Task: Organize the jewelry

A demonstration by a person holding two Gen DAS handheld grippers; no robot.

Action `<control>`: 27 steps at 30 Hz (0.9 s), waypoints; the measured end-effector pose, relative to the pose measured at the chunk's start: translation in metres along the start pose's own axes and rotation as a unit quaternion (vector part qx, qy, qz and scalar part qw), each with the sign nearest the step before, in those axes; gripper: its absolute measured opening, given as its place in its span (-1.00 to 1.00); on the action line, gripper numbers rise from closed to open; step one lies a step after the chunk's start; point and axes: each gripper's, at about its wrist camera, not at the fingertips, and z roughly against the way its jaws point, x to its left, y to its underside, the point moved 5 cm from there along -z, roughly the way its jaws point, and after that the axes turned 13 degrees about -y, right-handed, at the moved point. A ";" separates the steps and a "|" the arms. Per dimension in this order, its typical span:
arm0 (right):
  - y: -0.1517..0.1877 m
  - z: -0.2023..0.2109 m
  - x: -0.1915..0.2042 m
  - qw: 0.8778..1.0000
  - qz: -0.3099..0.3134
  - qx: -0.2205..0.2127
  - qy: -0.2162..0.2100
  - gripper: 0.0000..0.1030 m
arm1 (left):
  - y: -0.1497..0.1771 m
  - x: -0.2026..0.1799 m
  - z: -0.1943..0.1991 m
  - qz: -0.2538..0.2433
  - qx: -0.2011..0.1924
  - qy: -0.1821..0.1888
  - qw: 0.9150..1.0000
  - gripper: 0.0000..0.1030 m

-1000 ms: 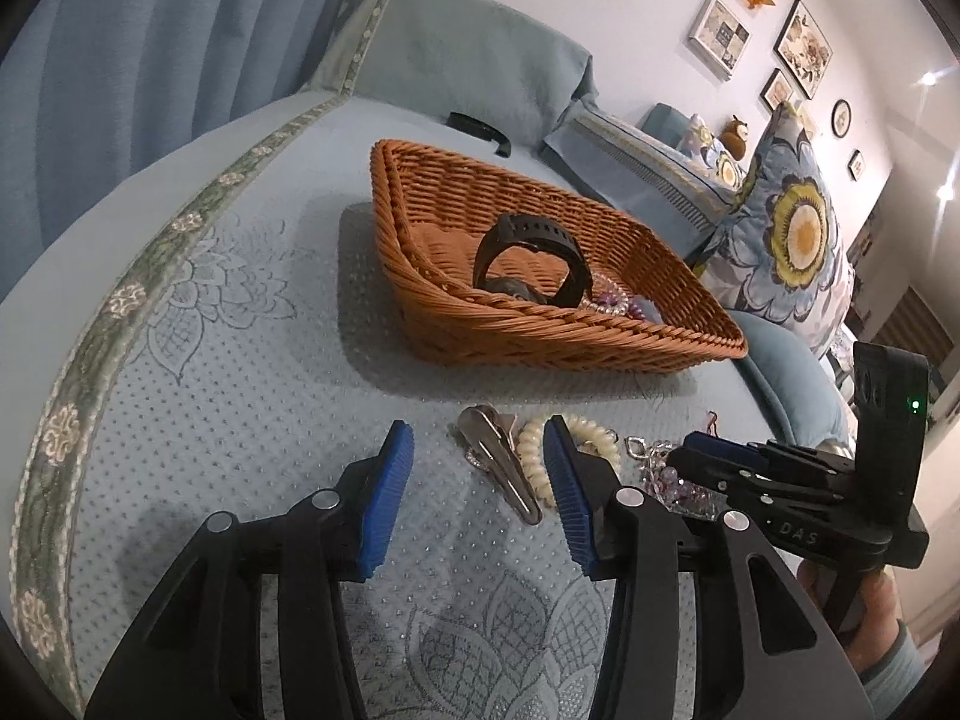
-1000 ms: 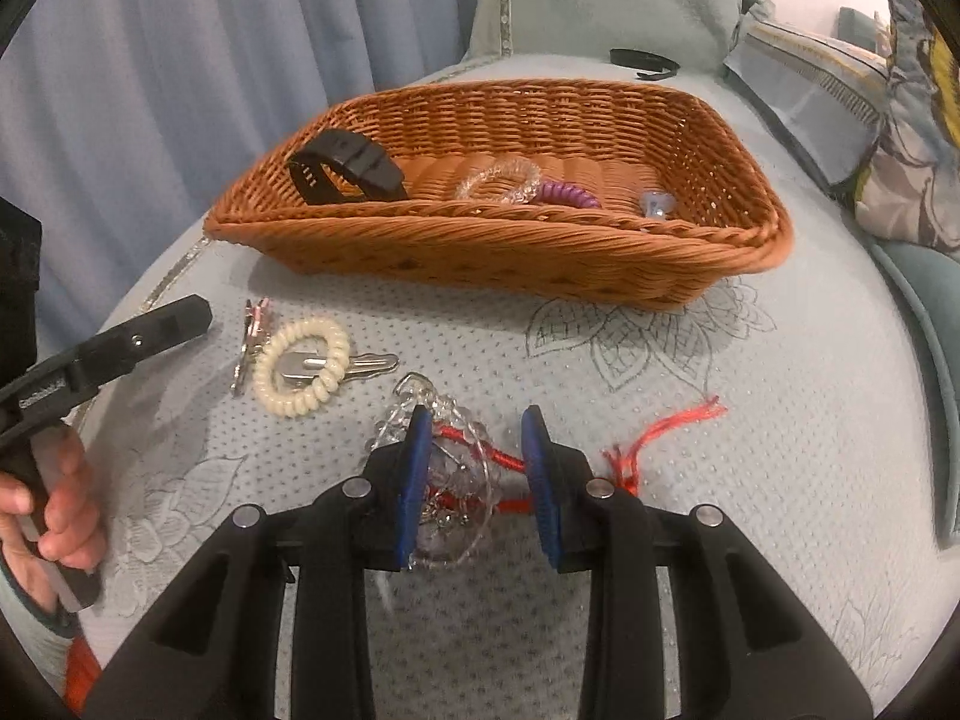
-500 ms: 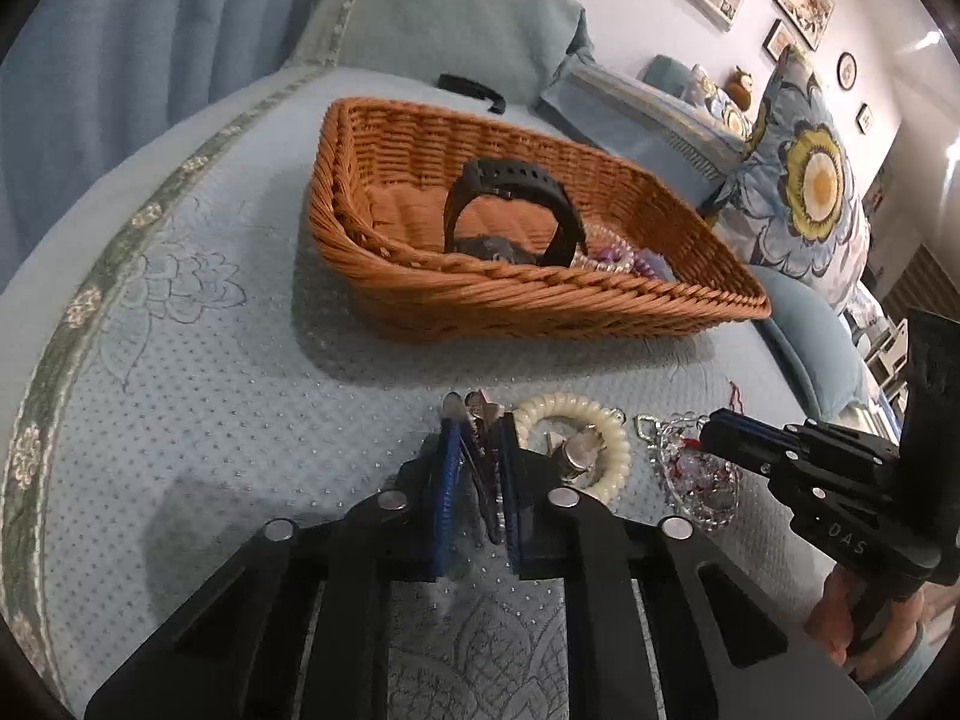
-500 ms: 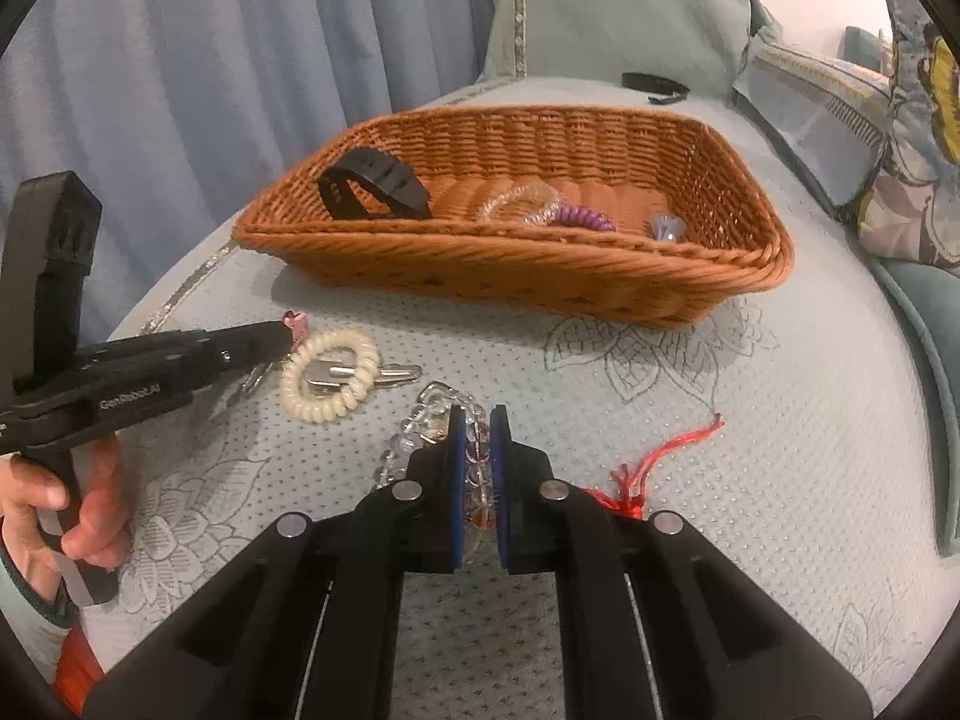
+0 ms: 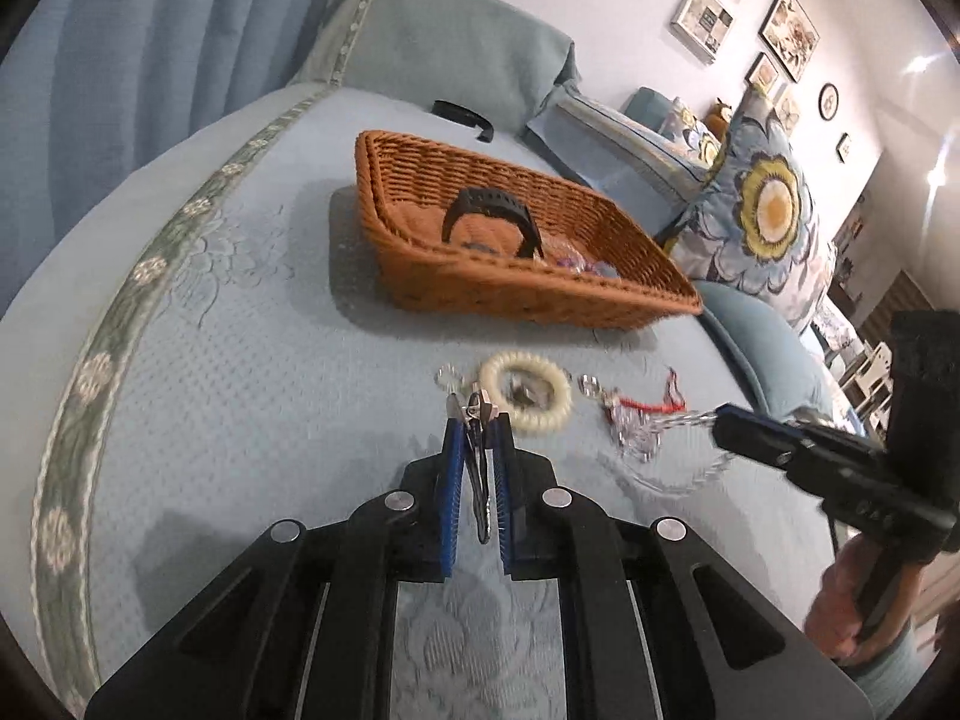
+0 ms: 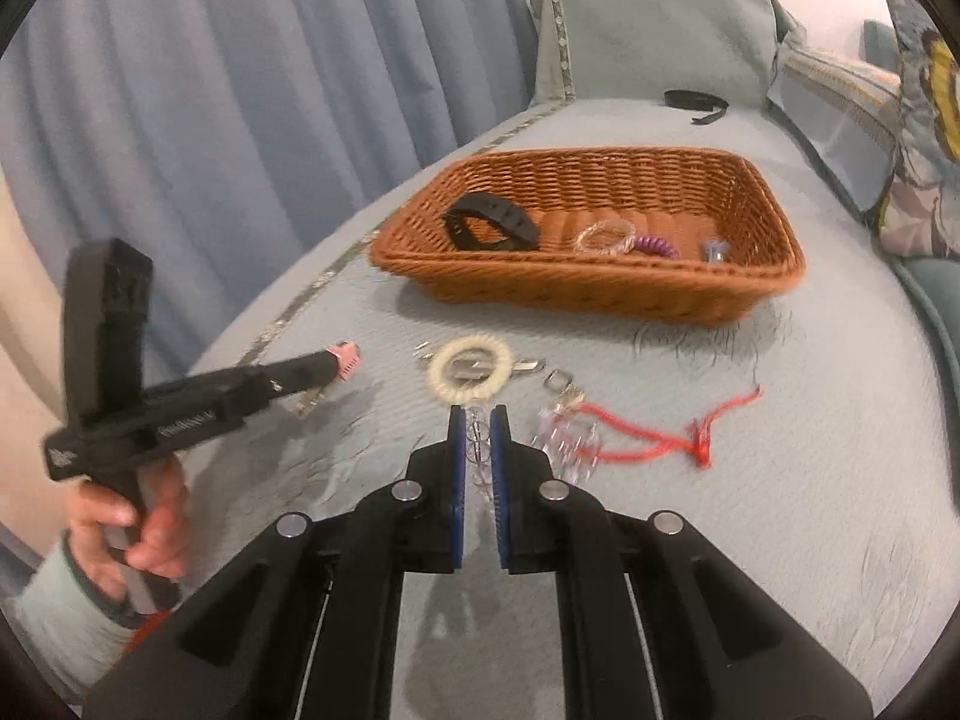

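Note:
My left gripper [image 5: 478,420] is shut on a metal hair clip [image 5: 477,468] with a pink end [image 6: 343,357] and holds it above the bedspread. My right gripper [image 6: 478,420] is shut on a clear crystal bead bracelet [image 6: 477,441] with a red cord [image 6: 648,435]; the beads hang from it in the left wrist view [image 5: 636,429]. A cream spiral bracelet [image 5: 525,387] lies on the bed over a silver clip [image 6: 528,366]. The brown wicker basket [image 6: 600,288] beyond holds a black watch band [image 6: 489,228], a clear bracelet [image 6: 603,235] and a purple coil [image 6: 654,246].
A black strap [image 6: 693,101] lies far back on the bed near the green pillow [image 6: 654,36]. Floral cushions [image 5: 762,222] stand at the right. Blue curtains [image 6: 240,90] hang on the left. A small keyring [image 5: 447,377] lies beside the cream bracelet.
Both grippers closed from open a second ago, the left on the hair clip, the right on the crystal bracelet. Both have since lifted and drawn back from the bed.

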 end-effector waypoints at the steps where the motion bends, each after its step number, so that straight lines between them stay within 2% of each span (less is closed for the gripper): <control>1: 0.005 0.004 -0.002 1.000 -0.007 0.000 0.001 -0.88 | 0.004 -0.002 0.000 -0.003 0.001 -0.001 1.000 -0.84; 6: 0.031 0.015 -0.030 0.998 -0.043 0.012 0.043 -0.88 | 0.015 -0.004 -0.009 -0.007 0.009 0.009 1.000 -0.84; 9: 0.038 0.016 -0.045 0.997 -0.051 0.010 0.064 -0.86 | 0.022 -0.005 -0.017 -0.016 0.014 -0.002 1.000 -0.84; 11: 0.038 0.016 -0.050 0.996 -0.055 0.005 0.066 -0.75 | 0.024 -0.005 -0.019 -0.018 0.012 -0.004 1.000 -0.84; 12: 0.038 0.017 -0.050 0.996 -0.055 0.001 0.067 -0.51 | 0.023 -0.004 -0.018 -0.017 0.010 -0.002 1.000 -0.84; 13: 0.038 0.018 -0.052 0.996 -0.053 -0.001 0.072 -0.08 | 0.023 -0.003 -0.018 -0.017 0.009 0.000 1.000 -0.84; 14: 0.039 0.018 -0.052 0.996 -0.049 -0.003 0.080 0.11 | 0.023 -0.003 -0.018 -0.016 0.009 0.001 1.000 -0.84; 15: 0.040 0.018 -0.050 0.995 -0.038 -0.005 0.087 0.18 | 0.024 -0.002 -0.019 -0.014 0.011 0.002 1.000 -0.84; 17: 0.043 0.011 -0.046 0.995 -0.022 0.013 0.091 0.18 | 0.024 -0.001 -0.019 -0.012 0.011 0.005 1.000 -0.84; 18: 0.046 0.004 -0.046 0.993 -0.011 0.031 0.111 0.14 | 0.024 -0.001 -0.019 -0.012 0.011 0.005 1.000 -0.84; 19: 0.050 -0.003 -0.044 0.991 -0.004 0.045 0.126 -0.11 | 0.024 -0.001 -0.019 -0.012 0.011 0.005 1.000 -0.84; 20: 0.055 -0.012 -0.044 0.988 0.003 0.060 0.143 -0.16 | 0.024 -0.001 -0.019 -0.012 0.011 0.005 1.000 -0.84; 21: 0.056 -0.014 -0.039 0.985 0.022 0.051 0.161 -0.17 | 0.024 -0.001 -0.019 -0.012 0.010 0.005 1.000 -0.84; 23: 0.057 -0.019 -0.032 0.984 0.035 0.055 0.165 -0.41 | 0.024 -0.001 -0.019 -0.013 0.010 0.004 1.000 -0.84; 24: 0.058 -0.022 -0.028 0.986 0.036 0.055 0.152 -0.67 | 0.024 -0.002 -0.019 -0.015 0.009 0.003 1.000 -0.84; 25: 0.058 -0.023 -0.026 0.987 0.037 0.056 0.149 -0.83 | 0.024 -0.002 -0.019 -0.016 0.009 0.002 1.000 -0.84; 27: 0.059 -0.025 -0.022 0.987 0.042 0.054 0.148 -0.88 | 0.024 -0.003 -0.019 -0.018 0.006 -0.001 1.000 -0.84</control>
